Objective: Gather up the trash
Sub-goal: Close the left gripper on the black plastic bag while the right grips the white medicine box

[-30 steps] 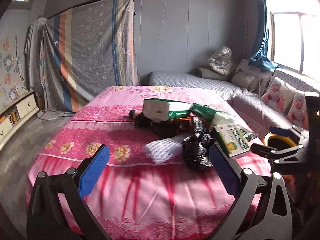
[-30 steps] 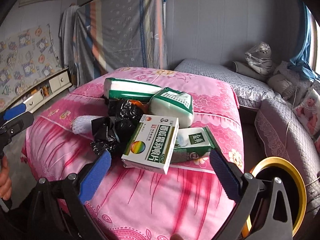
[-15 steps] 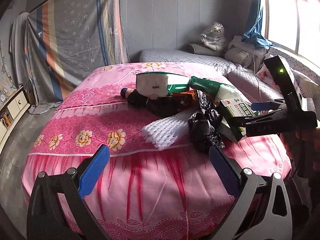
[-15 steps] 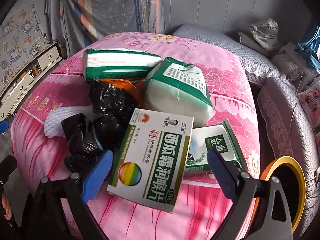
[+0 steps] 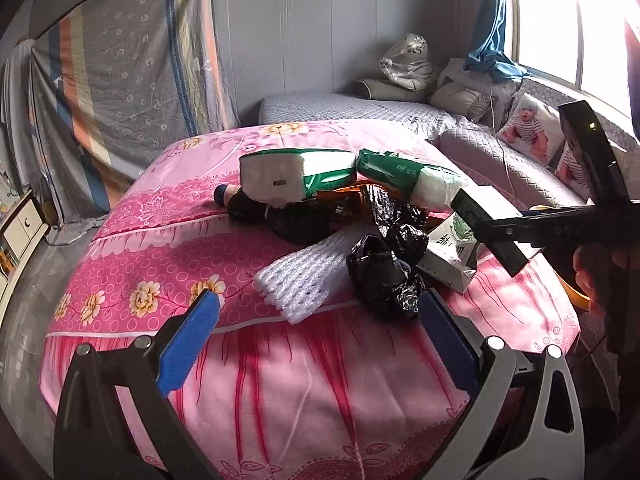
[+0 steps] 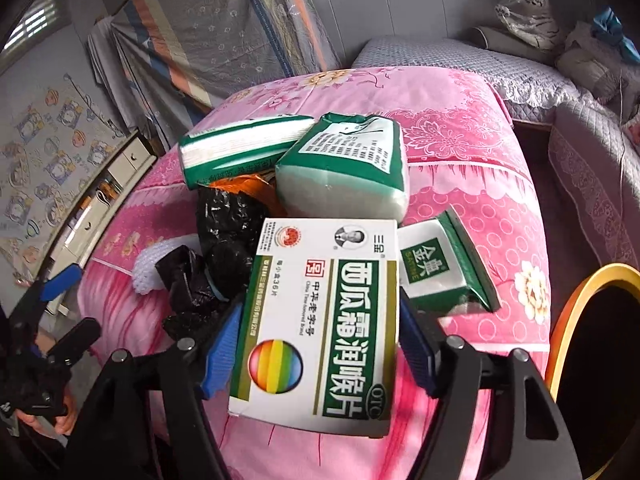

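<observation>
A pile of trash lies on a pink cloth-covered table (image 5: 168,248). My right gripper (image 6: 320,354) is shut on a white and green medicine box (image 6: 320,320), one blue pad on each long side; the box also shows in the left wrist view (image 5: 484,216). Behind it lie two green tissue packs (image 6: 344,168), a small green box (image 6: 436,268), crumpled black plastic bags (image 5: 384,276) and white foam netting (image 5: 300,276). My left gripper (image 5: 316,344) is open and empty at the near table edge, short of the netting.
A bin with a yellow-orange rim (image 6: 576,312) stands at the table's right side. A grey quilted sofa (image 5: 500,160) with pillows runs behind and right. A low cabinet (image 5: 20,232) stands at the left wall.
My right gripper moved in over the medicine box and closed on its sides. My left gripper came closer to the table's near edge.
</observation>
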### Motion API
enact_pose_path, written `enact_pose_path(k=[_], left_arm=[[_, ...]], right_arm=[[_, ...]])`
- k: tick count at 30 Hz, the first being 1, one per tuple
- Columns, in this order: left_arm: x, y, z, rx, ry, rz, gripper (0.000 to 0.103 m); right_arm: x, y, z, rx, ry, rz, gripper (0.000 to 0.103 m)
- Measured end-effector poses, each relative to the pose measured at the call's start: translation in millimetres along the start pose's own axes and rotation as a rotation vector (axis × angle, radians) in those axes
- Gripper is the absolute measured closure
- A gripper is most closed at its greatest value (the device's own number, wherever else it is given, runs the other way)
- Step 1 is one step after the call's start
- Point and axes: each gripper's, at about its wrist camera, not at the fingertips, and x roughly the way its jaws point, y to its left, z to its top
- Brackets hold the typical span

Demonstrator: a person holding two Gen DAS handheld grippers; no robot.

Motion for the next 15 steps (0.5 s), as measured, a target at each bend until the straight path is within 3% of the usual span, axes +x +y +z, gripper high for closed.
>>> enact_pose_path(k=[4, 8, 15], left_arm=[[9, -14, 5, 0.056, -0.007, -0.034, 0.008], [31, -23, 9, 0.065, 0.047, -0.077, 0.008], [65, -29, 13, 0.073, 0.123, -0.055, 0.008]], right_arm=[[-34, -23, -13, 0.071, -0.042, 0.073, 0.036], [-59, -36, -27, 0.112, -0.076, 0.111, 0.036], [-77, -36, -41, 0.123, -0.107, 0.139, 0.036]])
